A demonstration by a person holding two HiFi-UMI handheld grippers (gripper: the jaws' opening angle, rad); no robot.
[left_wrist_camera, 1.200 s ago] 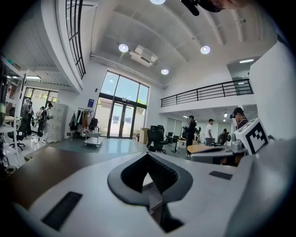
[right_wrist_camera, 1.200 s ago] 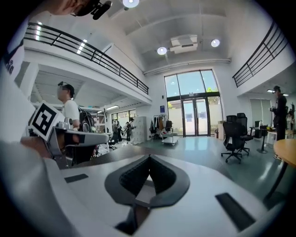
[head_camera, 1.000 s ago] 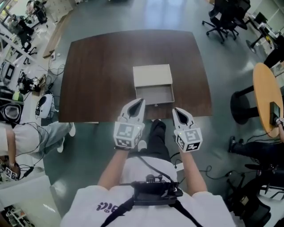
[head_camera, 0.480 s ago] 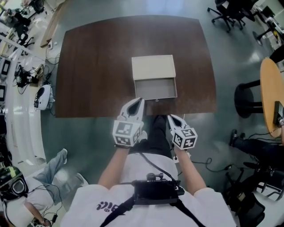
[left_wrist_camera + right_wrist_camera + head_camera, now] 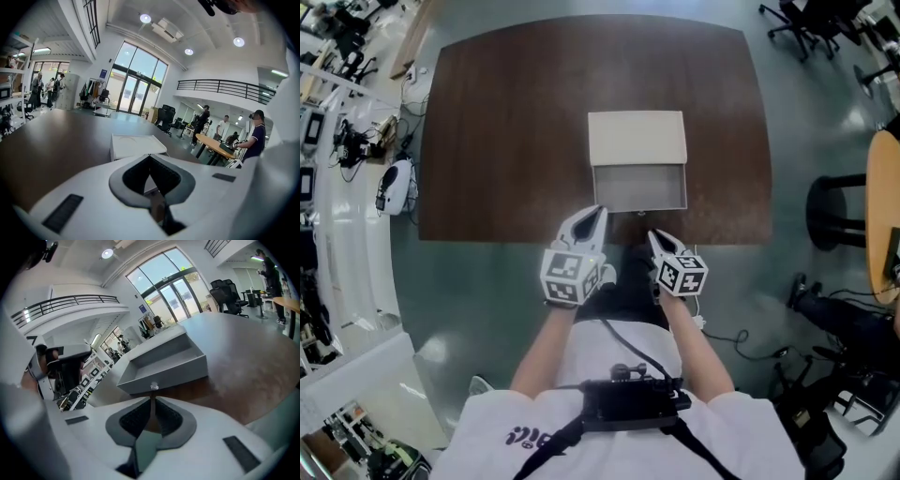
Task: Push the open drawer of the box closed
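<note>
A cream box point(image 5: 637, 138) stands near the front of the dark wooden table point(image 5: 506, 141), and its grey drawer point(image 5: 639, 190) is pulled out toward me. My right gripper point(image 5: 652, 235) is shut and empty at the table's front edge. In the right gripper view its tips point(image 5: 152, 398) point at the small knob point(image 5: 153, 386) on the drawer front point(image 5: 164, 373), very close to it. My left gripper point(image 5: 598, 212) is shut and empty, just left of the drawer's front corner. In the left gripper view the box point(image 5: 136, 144) lies beyond the closed tips point(image 5: 150, 156).
Office chairs point(image 5: 811, 23) stand at the far right and a round wooden table point(image 5: 883, 211) at the right edge. Cables and gear point(image 5: 356, 141) lie on the floor to the left. Several people stand by a table point(image 5: 218, 143) in the left gripper view.
My right gripper has moved forward and left toward the drawer front. The left gripper has stayed near the drawer's left corner. The head view has shifted, so the table sits lower in the picture.
</note>
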